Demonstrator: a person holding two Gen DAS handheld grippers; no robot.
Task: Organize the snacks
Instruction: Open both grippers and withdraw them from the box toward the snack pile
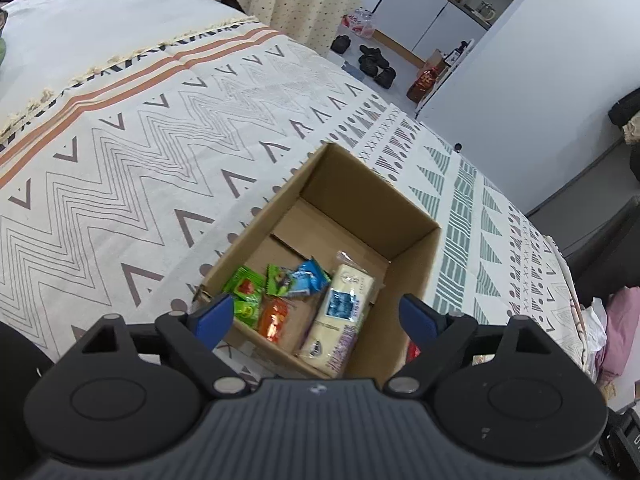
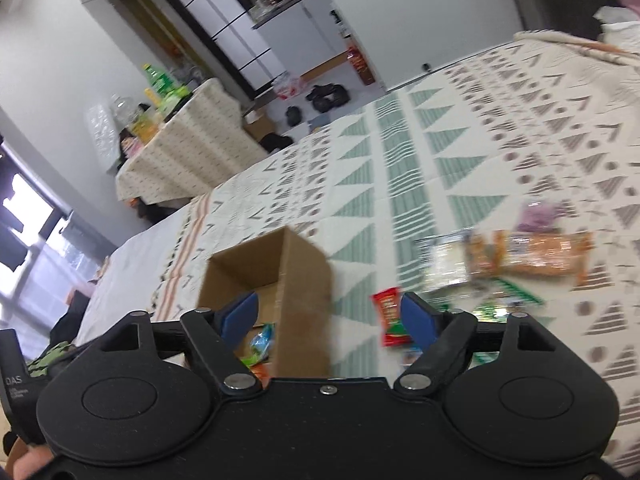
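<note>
Both grippers empty: left gripper (image 1: 316, 316) hangs spread wide over the open brown cardboard box (image 1: 412, 264), right gripper (image 2: 330, 316) is spread too, nothing between the fingers, aimed past the box's near corner at the loose pile. The box sits on the bed with the patterned cream bedspread (image 1: 140, 152). Inside it, lying flat: a long cream-coloured wrapped biscuit pack (image 1: 340, 312), small green sachets (image 1: 246, 292), a blue sachet (image 1: 308, 276) and an orange one (image 1: 274, 318). Left to pack, from the right wrist view: a small red-and-green snack sachet (image 2: 390, 312) on the bedspread just beside the box, and further right a blurred heap of orange-brown bread-like packs (image 2: 532, 256) and clear wrappers, too smeared to identify. My read: everything here is light, film-wrapped, slippery and crushable. I'd take the red sachet next, pinching across its short width near the middle, not at the crimped end where film slides out. The soft bedspread gives under a downward press, so come in shallow. Bread-like packs: grip gently mid-body, they'll deform.
</note>
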